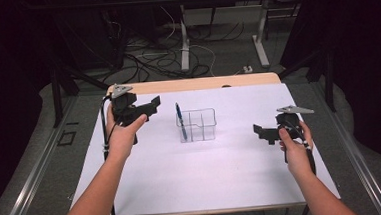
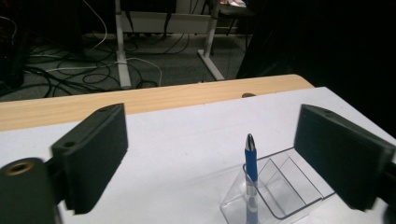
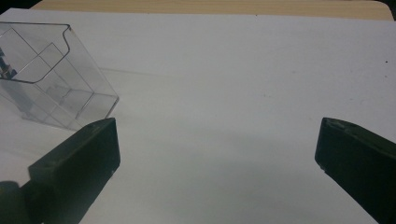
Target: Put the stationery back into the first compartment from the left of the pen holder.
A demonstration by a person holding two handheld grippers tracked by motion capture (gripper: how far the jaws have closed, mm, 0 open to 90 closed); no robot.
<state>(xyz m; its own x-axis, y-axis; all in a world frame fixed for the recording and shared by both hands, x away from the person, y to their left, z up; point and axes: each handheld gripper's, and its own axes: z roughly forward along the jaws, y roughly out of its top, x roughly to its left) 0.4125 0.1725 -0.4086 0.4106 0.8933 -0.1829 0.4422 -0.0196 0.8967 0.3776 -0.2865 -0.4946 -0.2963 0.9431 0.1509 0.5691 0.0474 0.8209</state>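
Grippers wide open, pen standing in clear holder

Pen, blue with a silver tip, stands upright in the left end compartment of a clear plastic holder. The holder sits on the white sheet that covers the table, about midway between the left and right edges and nearer the far edge than the near one.

The left gripper is held above the sheet well to the left of the holder, its fingers spread wide and holding nothing. The right gripper is well to the holder's right, nearer the right edge, its fingers also spread wide and empty.
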